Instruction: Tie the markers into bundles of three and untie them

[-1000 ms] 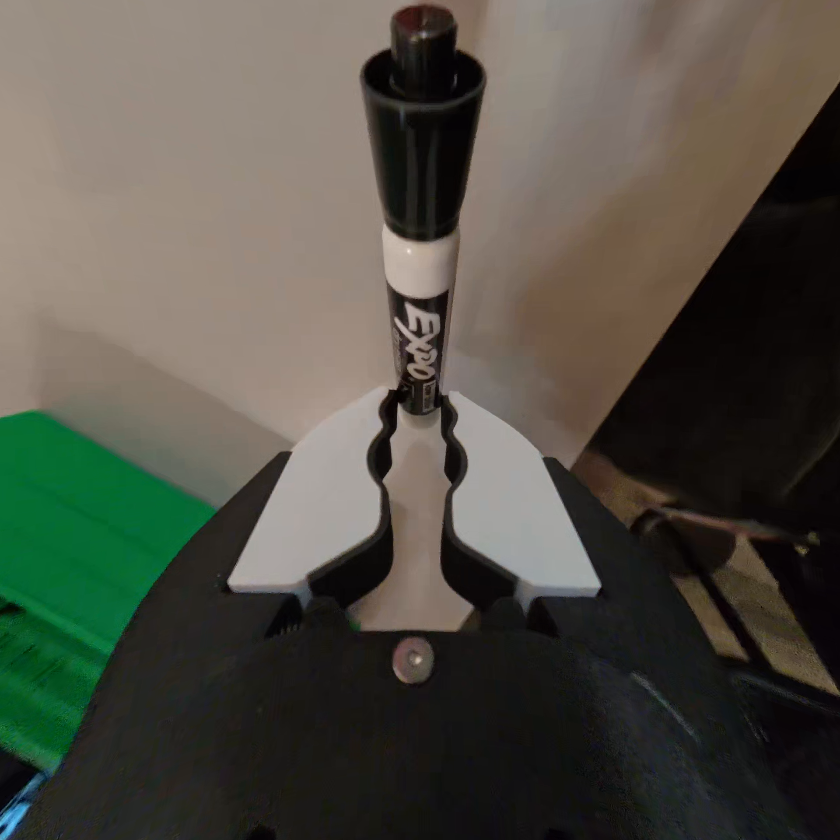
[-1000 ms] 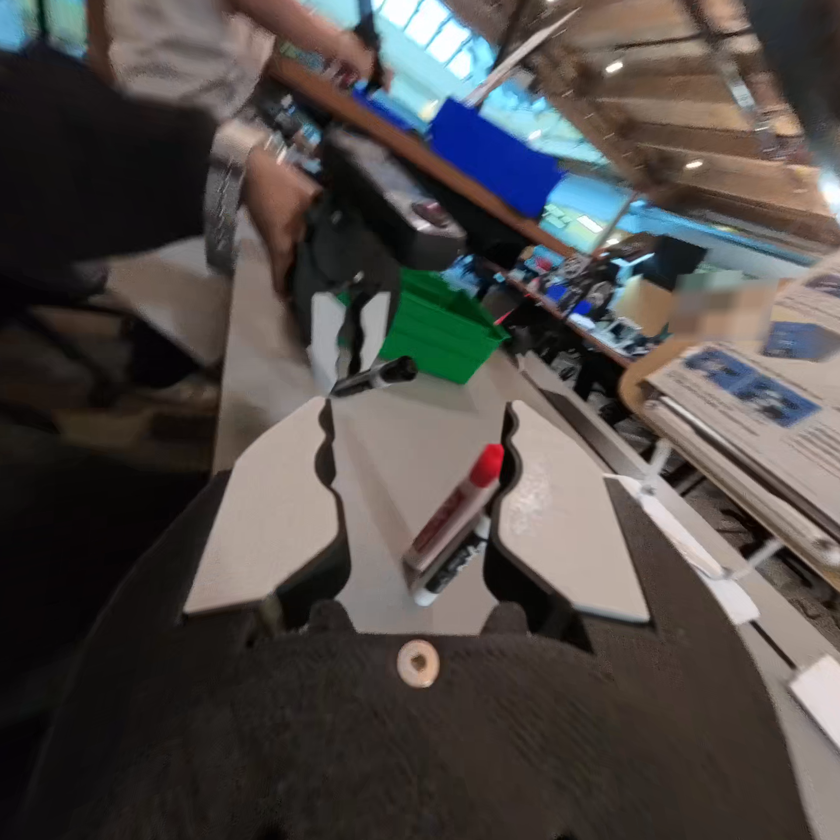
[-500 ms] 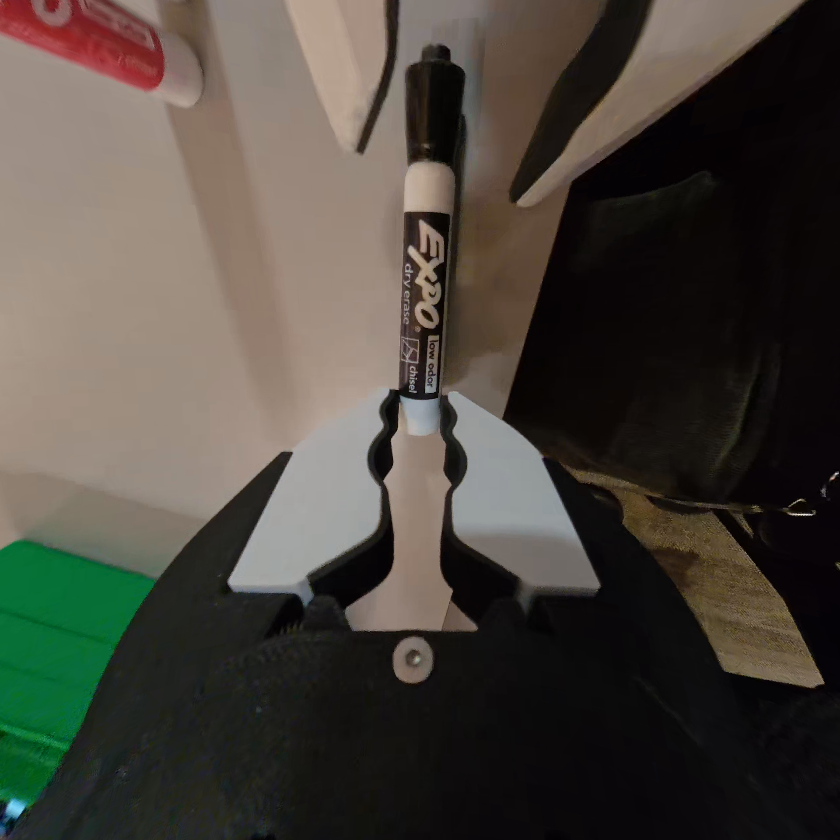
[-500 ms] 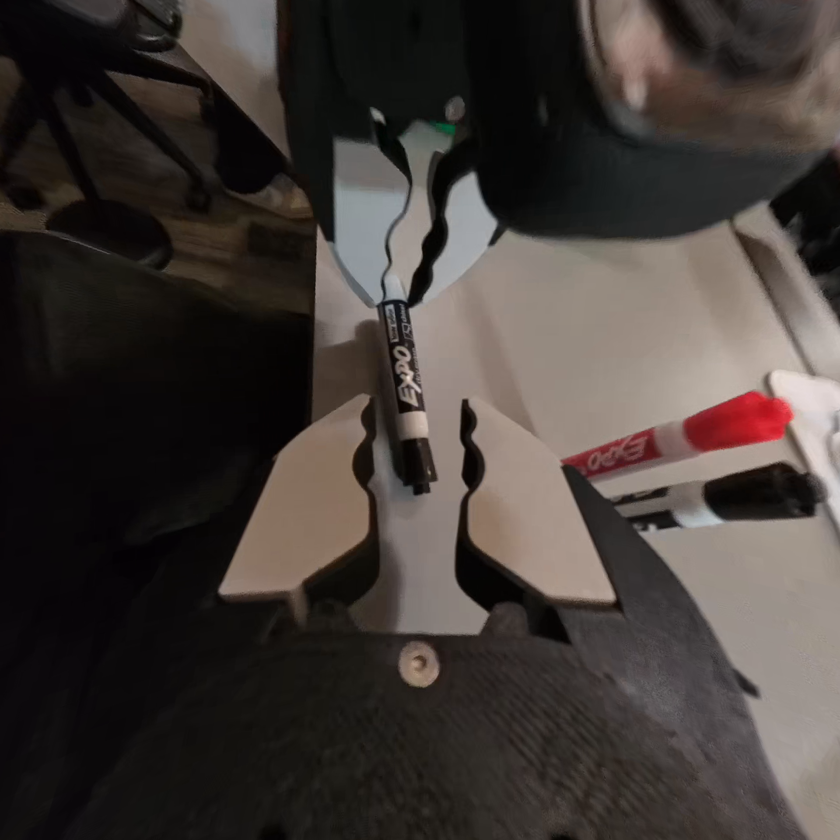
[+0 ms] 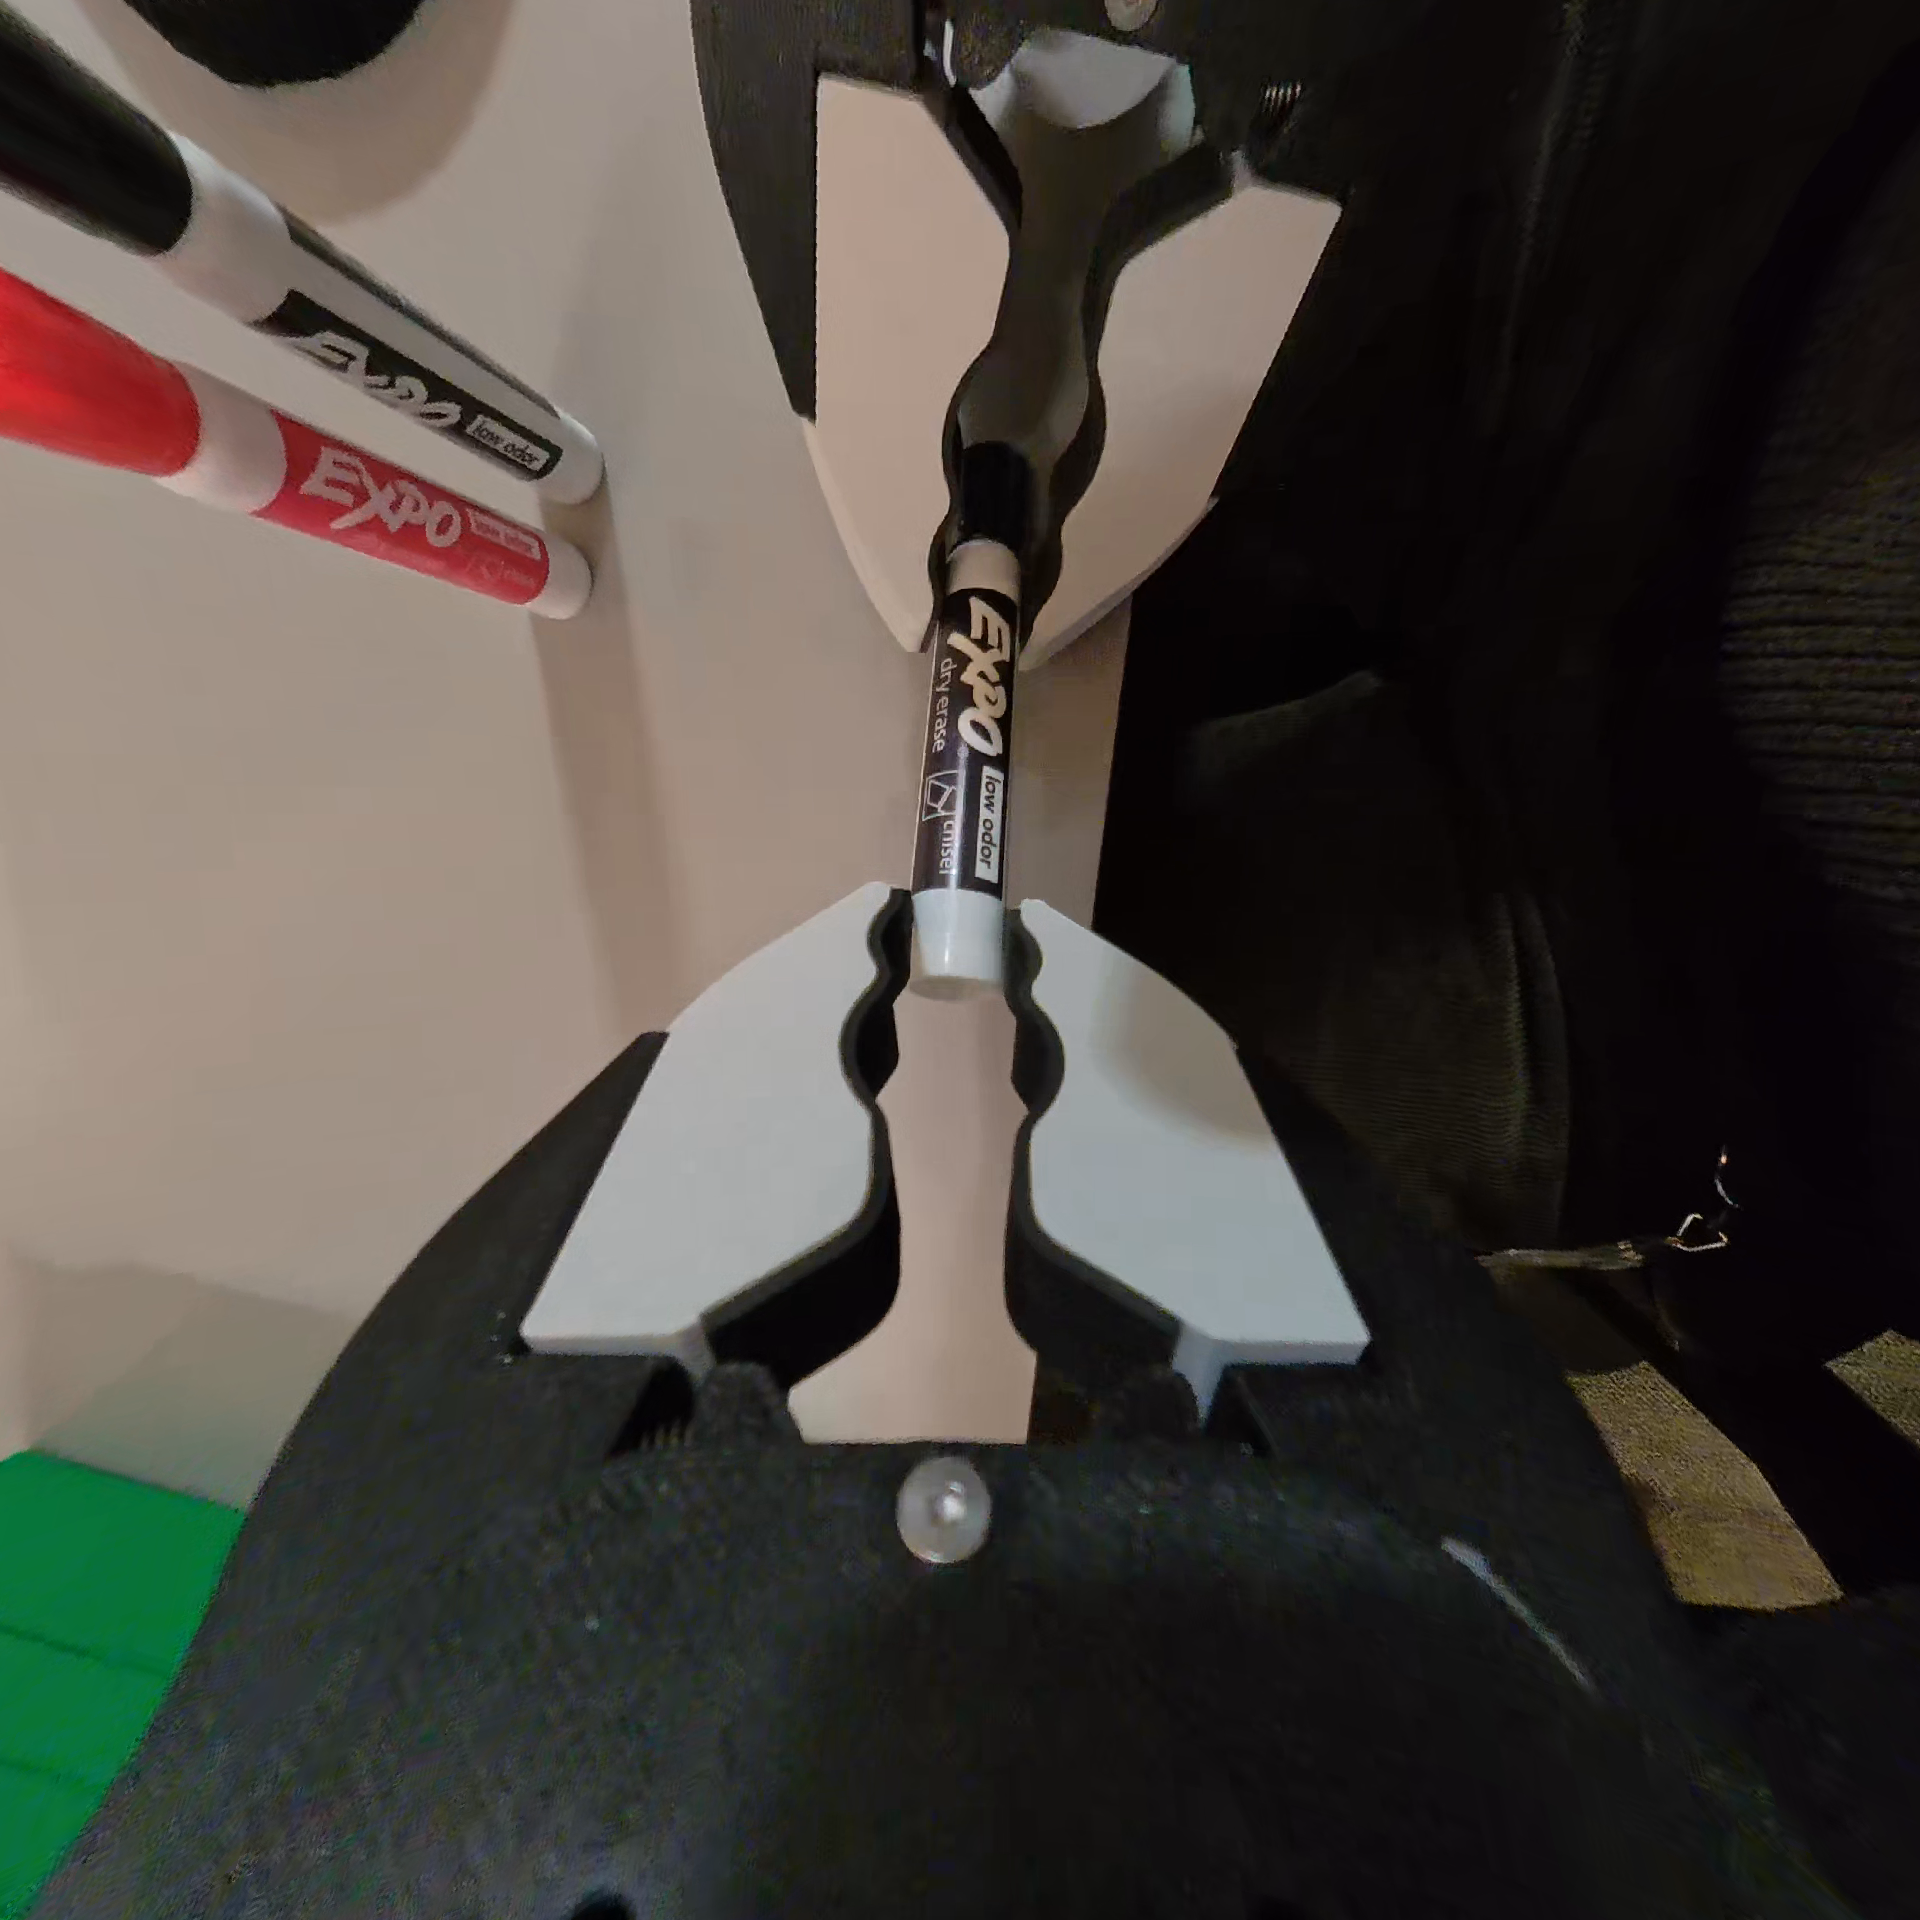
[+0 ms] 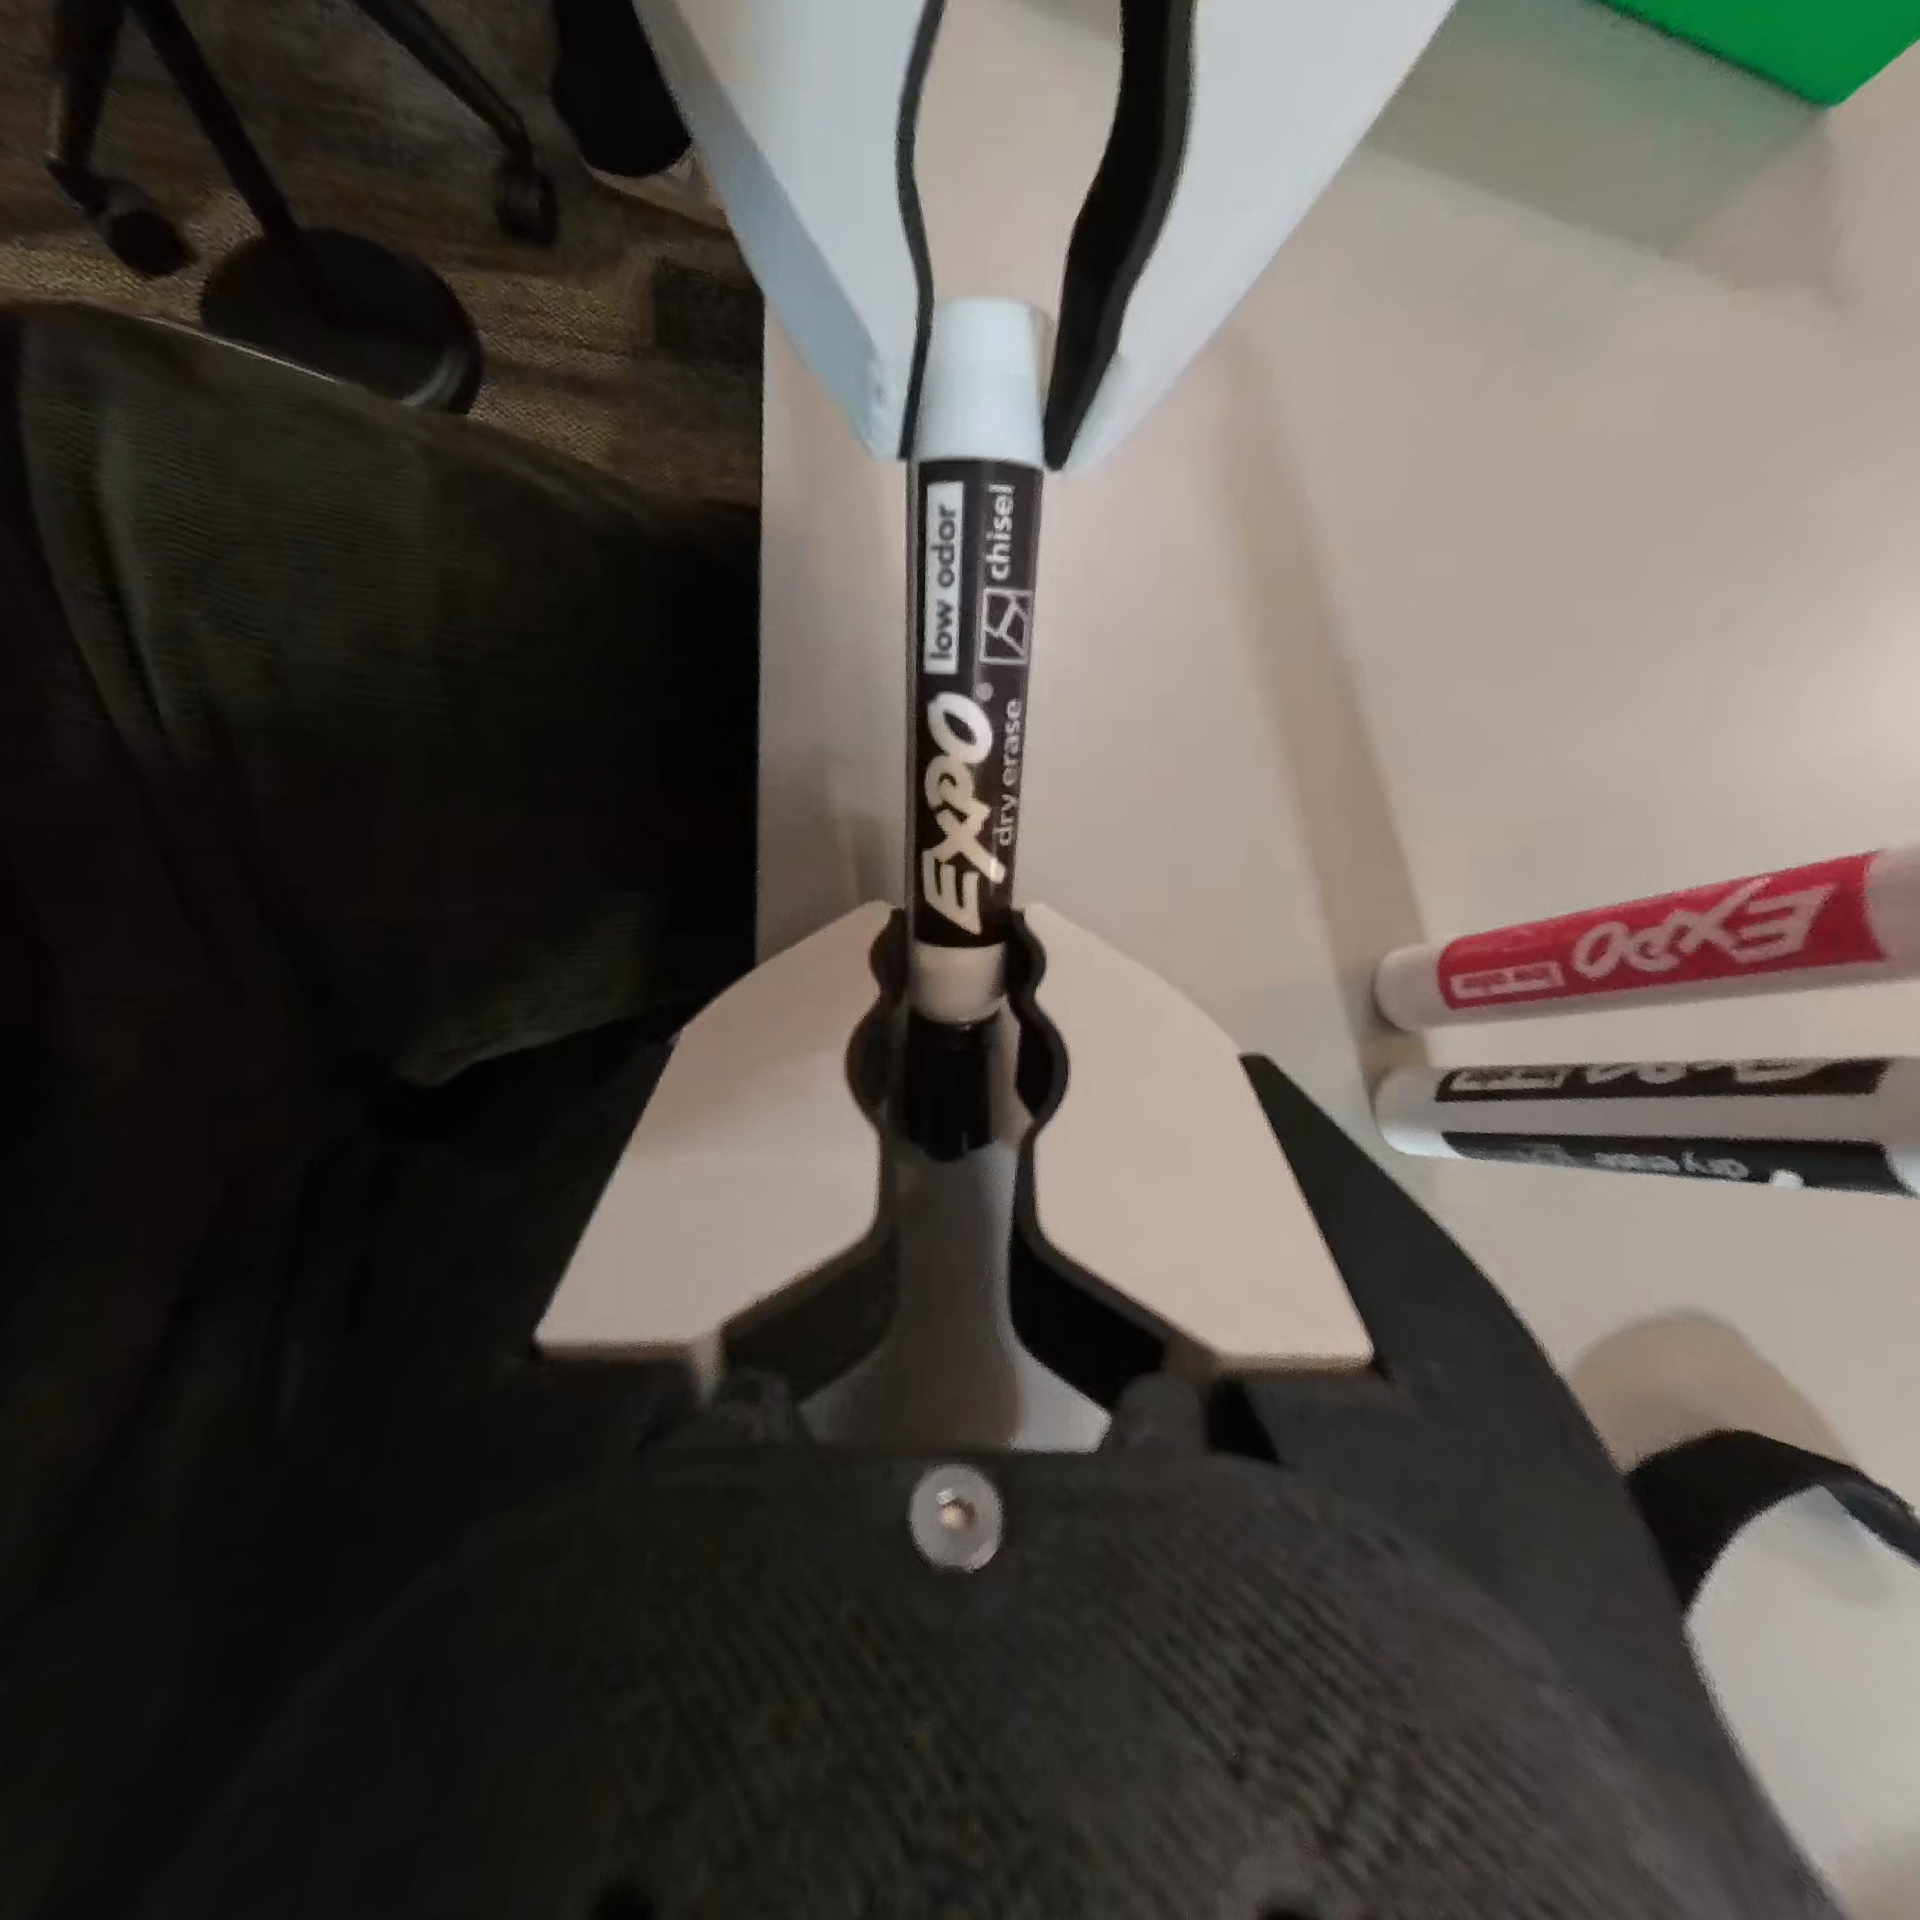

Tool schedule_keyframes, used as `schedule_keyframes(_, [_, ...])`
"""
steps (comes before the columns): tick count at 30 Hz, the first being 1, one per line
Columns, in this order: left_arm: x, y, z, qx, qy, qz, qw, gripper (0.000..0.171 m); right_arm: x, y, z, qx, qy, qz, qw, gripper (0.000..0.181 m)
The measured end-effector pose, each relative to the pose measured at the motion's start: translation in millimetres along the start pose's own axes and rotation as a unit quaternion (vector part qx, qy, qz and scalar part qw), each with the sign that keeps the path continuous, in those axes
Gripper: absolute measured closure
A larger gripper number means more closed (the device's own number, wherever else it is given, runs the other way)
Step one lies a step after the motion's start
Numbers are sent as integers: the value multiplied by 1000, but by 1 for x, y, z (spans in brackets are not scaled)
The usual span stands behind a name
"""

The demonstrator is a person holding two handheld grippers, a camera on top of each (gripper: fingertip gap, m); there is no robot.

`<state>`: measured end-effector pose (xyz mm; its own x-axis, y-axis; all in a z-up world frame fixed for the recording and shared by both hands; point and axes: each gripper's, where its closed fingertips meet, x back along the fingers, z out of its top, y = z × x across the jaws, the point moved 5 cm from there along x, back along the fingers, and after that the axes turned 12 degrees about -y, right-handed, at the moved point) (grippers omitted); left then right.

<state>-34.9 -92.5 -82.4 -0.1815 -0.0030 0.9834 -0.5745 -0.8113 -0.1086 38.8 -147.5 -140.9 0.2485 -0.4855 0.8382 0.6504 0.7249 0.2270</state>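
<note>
Black marker (image 5: 961,764), uncapped, is held in the air between both grippers, just over the near edge of the pale worktop (image 5: 312,831). Left gripper (image 5: 954,940) pinches its white butt end betw. the fingertips; fingers (image 5: 748,1122) closed onto the barrel, rest of the gap behind it empty. Right gripper (image 6: 961,966) faces it head-on & pinches the opposite end: white collar and black nib section sit in the scalloped notch of its fingers (image 6: 748,1122), also closed on the marker. From the right wrist view the left gripper shows at top, marker butt wedged in its tips; from the left wrist view the right gripper shows at top w/ the nib end inside its notch. Marker runs roughly straight from one gripper to the other.

Two more markers lie on the worktop, side by side & touching or nearly so: a red marker (image 5: 312,488) and a second black marker (image 5: 343,343), both capped, butt ends toward the grippers, well apart from the held one. In the right wrist view they're at the right edge, red (image 6: 1642,935) above black (image 6: 1642,1132).

Green bin (image 5: 94,1662) sits farther back on the worktop. Dark fabric (image 5: 1558,727) fills the space past the worktop edge. Chair base (image 6: 312,291) on patterned floor beyond, only in the right wrist view.
</note>
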Motion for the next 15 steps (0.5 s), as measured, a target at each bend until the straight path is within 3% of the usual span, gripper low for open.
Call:
schedule_keyframes(4, [-7,-9,-3,18,19,11,1000,152,5,6,-1,-13,0,-4,1000,163])
schedule_keyframes(5, [-8,-13,-2,27,37,28,999,145,7,8,-2,-20,3,-3,1000,163])
schedule_keyframes(8, [-6,-23,8,96,151,55,982,103,17,12,-5,-41,12,5,999,163])
schedule_keyframes(11, [-2,-26,14,205,286,-45,935,88,28,17,-5,-51,26,-5,998,162])
schedule_keyframes(15, [-9,-36,0,358,356,-167,847,104,36,24,-11,-52,34,-22,998,163])
